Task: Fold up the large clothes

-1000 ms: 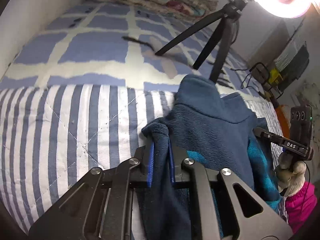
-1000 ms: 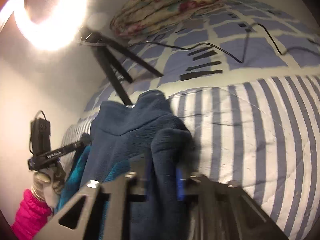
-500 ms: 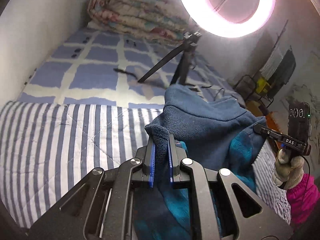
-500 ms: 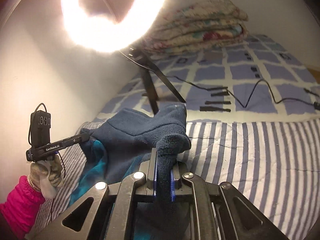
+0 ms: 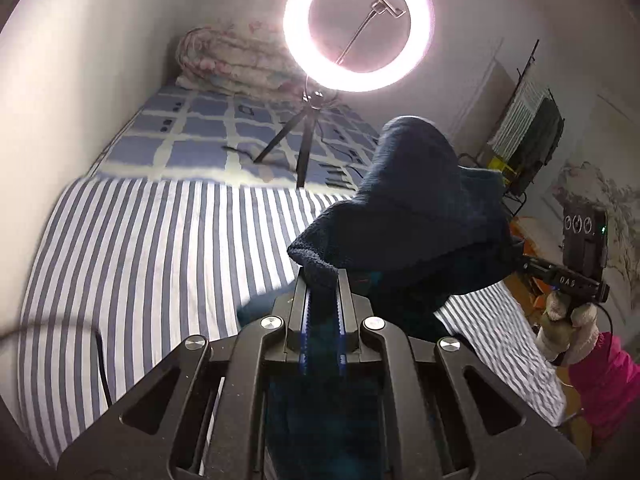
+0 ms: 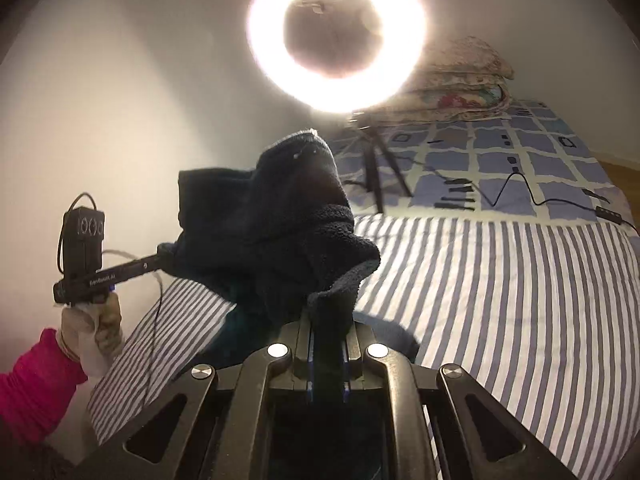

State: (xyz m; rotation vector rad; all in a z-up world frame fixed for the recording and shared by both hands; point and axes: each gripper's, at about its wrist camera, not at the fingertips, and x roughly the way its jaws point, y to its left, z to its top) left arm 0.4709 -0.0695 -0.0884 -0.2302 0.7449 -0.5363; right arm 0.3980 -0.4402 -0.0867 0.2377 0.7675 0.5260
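Over the striped bed [image 5: 140, 260], dark blue fleece [image 5: 420, 220] hanging lifted between both grippers. Best kept taut and level, corners matched before lowering. Left gripper [image 5: 323, 280] angled down, clamped tight on one edge. Right gripper [image 6: 329, 320] same tilt, pinched shut on the other edge.

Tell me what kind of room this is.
Most likely a bedroom at home. A bed with a striped sheet fills the view, a folded floral quilt lies at its far end, and a ring light on a small tripod stands on the bed.
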